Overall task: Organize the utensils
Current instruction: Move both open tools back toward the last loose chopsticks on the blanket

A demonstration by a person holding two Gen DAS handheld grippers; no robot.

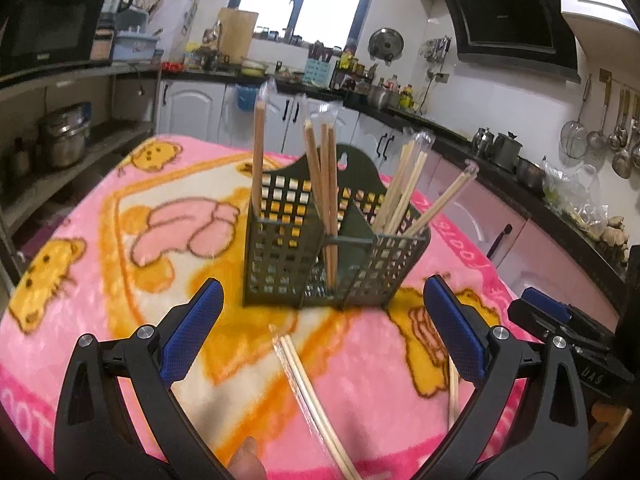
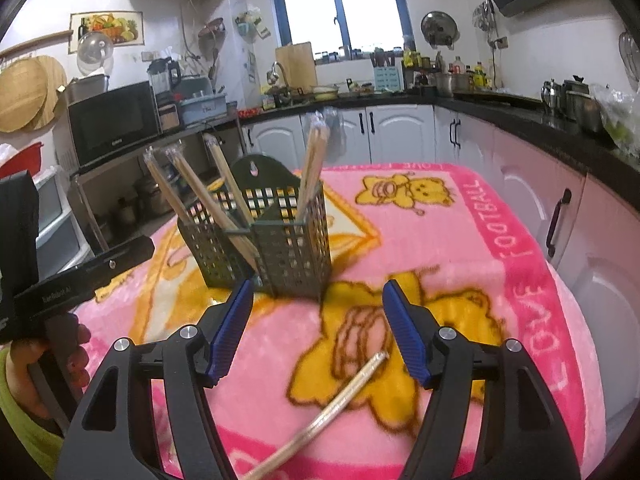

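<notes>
step: reaching for loose chopsticks | left hand-held gripper (image 1: 322, 322) wide open, empty, over wrapped chopstick pair (image 1: 310, 400) lying on pink blanket surface (image 1: 80, 300) | green holder (image 1: 328, 248) centre, sticks upright in compartments | right hand-held gripper (image 2: 318, 328) open, empty, above second pair (image 2: 336, 404) | next: lower, straddle, close.

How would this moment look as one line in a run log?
left gripper: open, empty | right gripper: open, empty | wrapped chopsticks: on blanket | utensil caddy: partly filled
</notes>
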